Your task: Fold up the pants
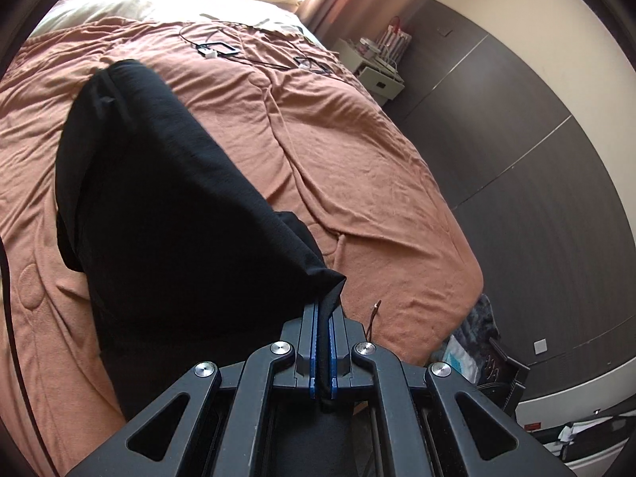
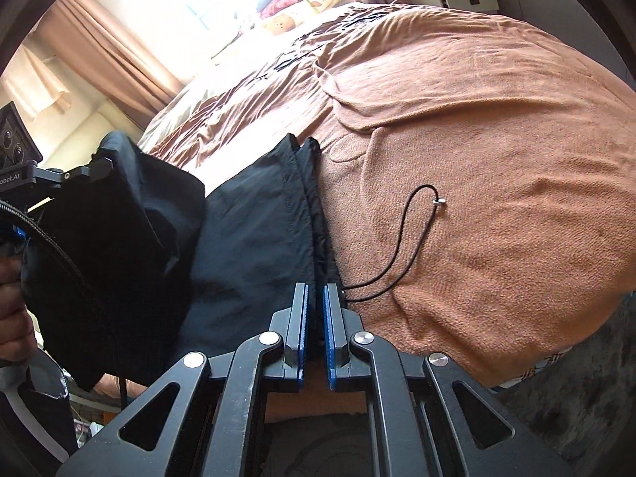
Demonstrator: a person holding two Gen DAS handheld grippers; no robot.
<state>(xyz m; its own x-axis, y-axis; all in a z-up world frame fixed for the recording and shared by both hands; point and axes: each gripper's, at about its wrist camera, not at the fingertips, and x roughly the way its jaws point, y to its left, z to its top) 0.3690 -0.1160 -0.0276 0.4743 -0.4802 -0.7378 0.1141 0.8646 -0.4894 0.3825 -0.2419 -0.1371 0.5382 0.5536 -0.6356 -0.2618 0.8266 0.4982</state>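
Both tongs are clamped on the black pants [image 1: 167, 198]: your left tongs [image 1: 325, 318] pinch a corner of the fabric, your right tongs [image 2: 316, 298] grip the drawstring edge, the garment draped over the brown bedspread [image 1: 357, 139].

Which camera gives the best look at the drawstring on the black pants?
The right wrist view. The thin black drawstring cord loops across the brown blanket from the black pants, ending in a metal tip. In the left wrist view no drawstring can be made out on the pants.
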